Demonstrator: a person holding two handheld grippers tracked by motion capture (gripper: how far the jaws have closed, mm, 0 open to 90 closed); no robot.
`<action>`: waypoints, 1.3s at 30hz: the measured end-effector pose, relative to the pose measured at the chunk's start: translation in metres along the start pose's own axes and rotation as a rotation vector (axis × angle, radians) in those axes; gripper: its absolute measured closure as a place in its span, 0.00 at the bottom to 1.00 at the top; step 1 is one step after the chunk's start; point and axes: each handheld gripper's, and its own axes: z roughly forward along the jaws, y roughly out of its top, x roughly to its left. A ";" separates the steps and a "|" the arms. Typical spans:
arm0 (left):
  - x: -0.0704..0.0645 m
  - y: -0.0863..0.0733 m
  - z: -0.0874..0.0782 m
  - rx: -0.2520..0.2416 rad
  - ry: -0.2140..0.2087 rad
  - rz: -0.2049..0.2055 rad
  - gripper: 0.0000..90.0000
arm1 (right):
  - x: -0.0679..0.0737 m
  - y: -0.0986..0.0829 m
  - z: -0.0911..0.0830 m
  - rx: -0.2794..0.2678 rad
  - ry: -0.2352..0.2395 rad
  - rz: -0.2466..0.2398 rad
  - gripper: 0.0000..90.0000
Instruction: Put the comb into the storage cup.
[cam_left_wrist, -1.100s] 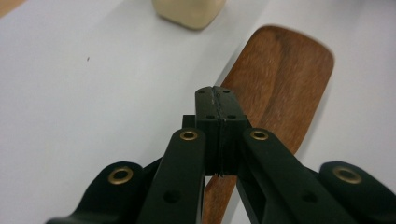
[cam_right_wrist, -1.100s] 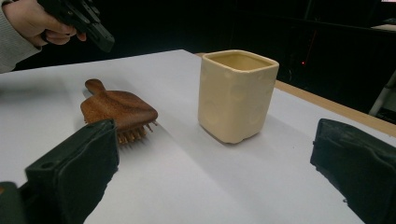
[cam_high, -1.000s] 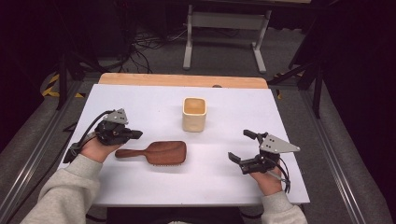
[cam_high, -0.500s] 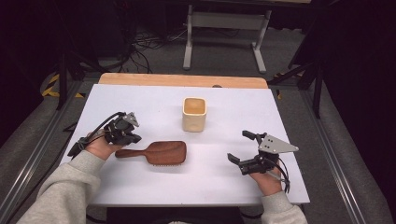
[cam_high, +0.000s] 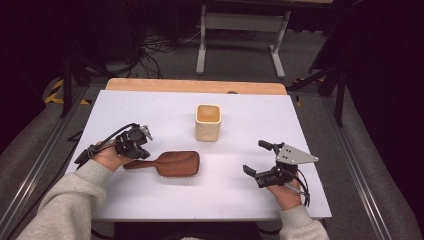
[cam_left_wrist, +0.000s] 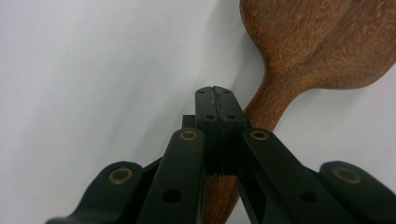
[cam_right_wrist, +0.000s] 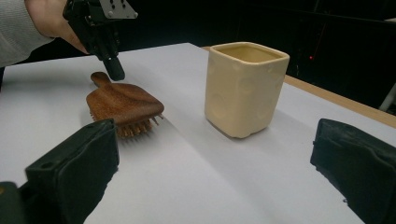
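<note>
Left tool (cam_left_wrist: 215, 100), jaws pressed together, sits over the wooden hairbrush (cam_high: 172, 163) handle on the desk (cam_high: 150, 107); right tool (cam_high: 266, 161) gapes wide, empty, near the cream cup (cam_high: 208, 122).

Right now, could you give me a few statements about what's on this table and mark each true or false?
1. The wooden hairbrush lies bristles down. True.
2. The left gripper has its jaws spread wide. False: they are pressed together above the brush handle.
3. The cream cup lies on its side. False: it stands upright, opening up.
4. The right gripper is open. True.
5. The hairbrush is inside the cup. False: it lies on the white table beside it.
</note>
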 end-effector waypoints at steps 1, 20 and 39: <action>0.000 0.000 0.001 0.006 0.000 0.001 1.00 | 0.000 0.000 0.000 0.000 0.001 0.001 0.01; -0.020 -0.006 0.000 0.055 -0.062 0.070 1.00 | 0.000 -0.001 0.001 -0.003 0.008 0.008 0.01; -0.039 -0.009 -0.001 0.067 -0.089 0.100 1.00 | 0.000 -0.002 0.002 0.002 0.017 0.017 0.01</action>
